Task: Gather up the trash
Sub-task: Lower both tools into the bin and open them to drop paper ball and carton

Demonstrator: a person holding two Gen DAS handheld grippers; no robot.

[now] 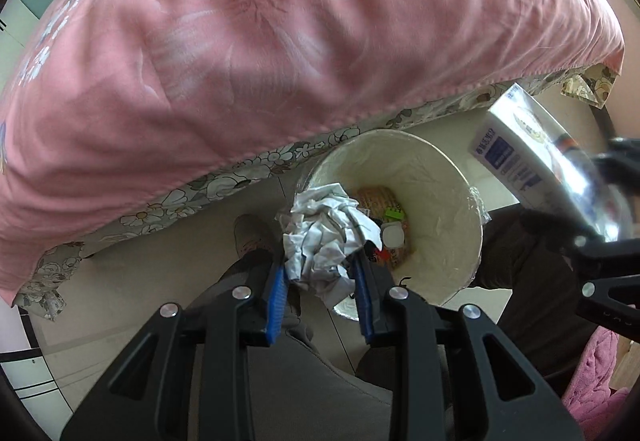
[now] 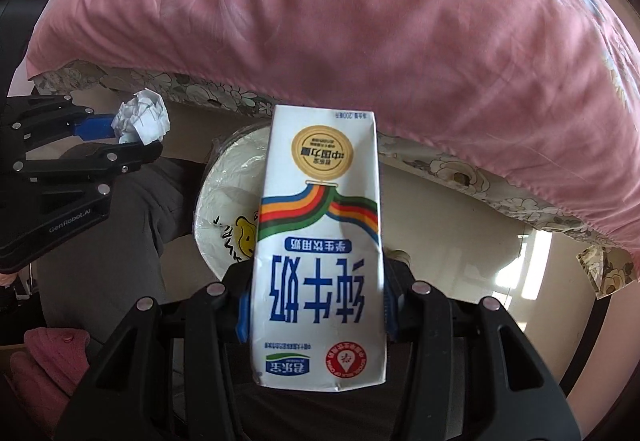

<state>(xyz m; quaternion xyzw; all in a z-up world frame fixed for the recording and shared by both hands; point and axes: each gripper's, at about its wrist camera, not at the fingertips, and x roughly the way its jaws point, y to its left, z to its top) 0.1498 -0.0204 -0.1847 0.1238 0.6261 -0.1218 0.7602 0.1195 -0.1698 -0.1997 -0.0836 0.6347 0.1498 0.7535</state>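
Pink bedspread (image 1: 280,41) overhangs a white lined bin (image 1: 448,201), seemingly holding scraps. Right tongs (image 2: 316,305) clamp a milk carton (image 2: 320,241) above it; left tongs (image 1: 322,273) grip crumpled paper (image 1: 324,241) over the rim.

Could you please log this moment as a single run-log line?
left claw: shut on crumpled paper over bin | right claw: shut on milk carton | bin: holds trash
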